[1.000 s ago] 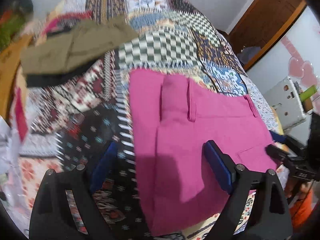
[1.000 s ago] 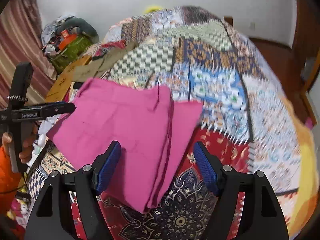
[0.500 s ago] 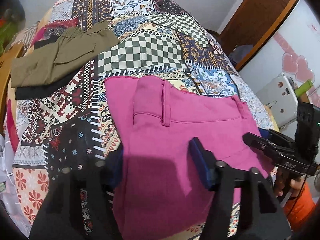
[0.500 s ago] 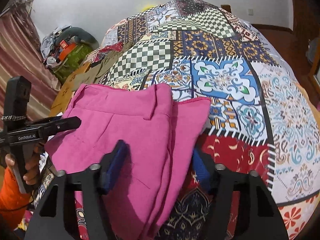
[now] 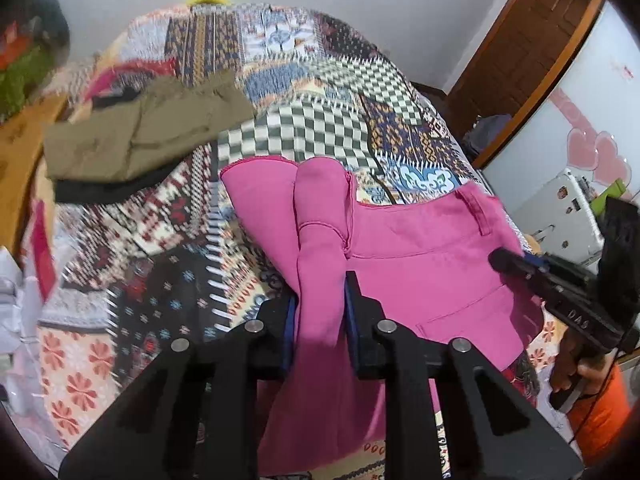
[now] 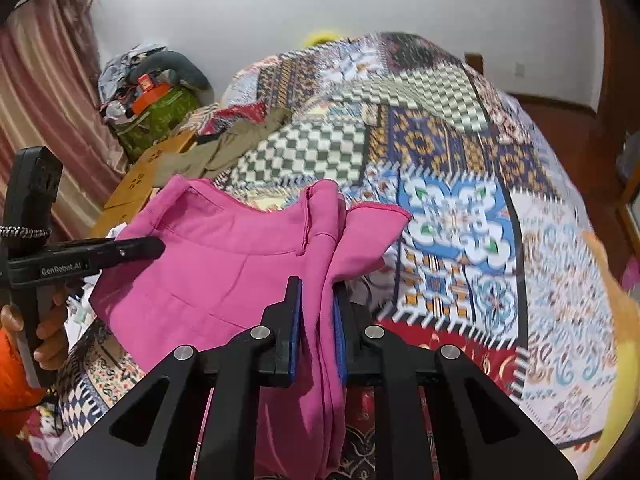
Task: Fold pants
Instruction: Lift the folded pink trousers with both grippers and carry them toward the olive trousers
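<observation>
Closing the left gripper [image 5: 318, 300] on a bunched ridge of the pink pants [image 5: 420, 256], pads pinching cloth. Closing the right gripper [image 6: 316, 300] likewise on the pants' folded edge. Lying mid-quilt [image 5: 320, 128], the pants, near edge lifting. Blurring out far left: olive garment [image 5: 140, 136], a green bag [image 6: 160, 120], contents unreadable.

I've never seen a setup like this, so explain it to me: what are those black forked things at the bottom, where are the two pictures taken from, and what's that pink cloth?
No robot here: a person holds a hand-held two-finger tool in each hand, with a camera on each looking along its fingers. One picture is from the left tool, the other from the right tool. Both are closing on a bunched fold of the pink pants, lifting it off the patchwork bedspread. Folded olive pants lie farther back.
</observation>
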Available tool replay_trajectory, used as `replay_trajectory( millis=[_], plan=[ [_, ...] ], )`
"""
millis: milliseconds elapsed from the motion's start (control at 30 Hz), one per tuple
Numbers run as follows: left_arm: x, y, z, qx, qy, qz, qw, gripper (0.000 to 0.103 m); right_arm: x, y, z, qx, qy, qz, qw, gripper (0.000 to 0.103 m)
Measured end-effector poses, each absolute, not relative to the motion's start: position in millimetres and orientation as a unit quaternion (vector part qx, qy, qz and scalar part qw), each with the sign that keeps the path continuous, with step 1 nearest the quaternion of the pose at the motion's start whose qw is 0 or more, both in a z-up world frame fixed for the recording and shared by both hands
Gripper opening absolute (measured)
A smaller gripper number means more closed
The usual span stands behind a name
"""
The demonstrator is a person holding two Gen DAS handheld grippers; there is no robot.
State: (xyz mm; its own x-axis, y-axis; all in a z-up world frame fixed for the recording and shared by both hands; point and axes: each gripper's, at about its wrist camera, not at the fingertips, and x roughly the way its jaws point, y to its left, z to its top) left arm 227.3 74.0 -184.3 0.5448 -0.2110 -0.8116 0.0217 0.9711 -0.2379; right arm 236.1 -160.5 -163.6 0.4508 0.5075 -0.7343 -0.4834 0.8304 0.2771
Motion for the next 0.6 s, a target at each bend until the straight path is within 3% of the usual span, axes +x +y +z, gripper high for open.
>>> replay_trajectory(
  millis=[600],
  plan=[
    [256, 159, -98, -0.067, 0.361, 0.020, 0.930, 0.021, 293, -68, -83, -0.022, 0.335, 0.345, 0.877, 0.012]
  ],
)
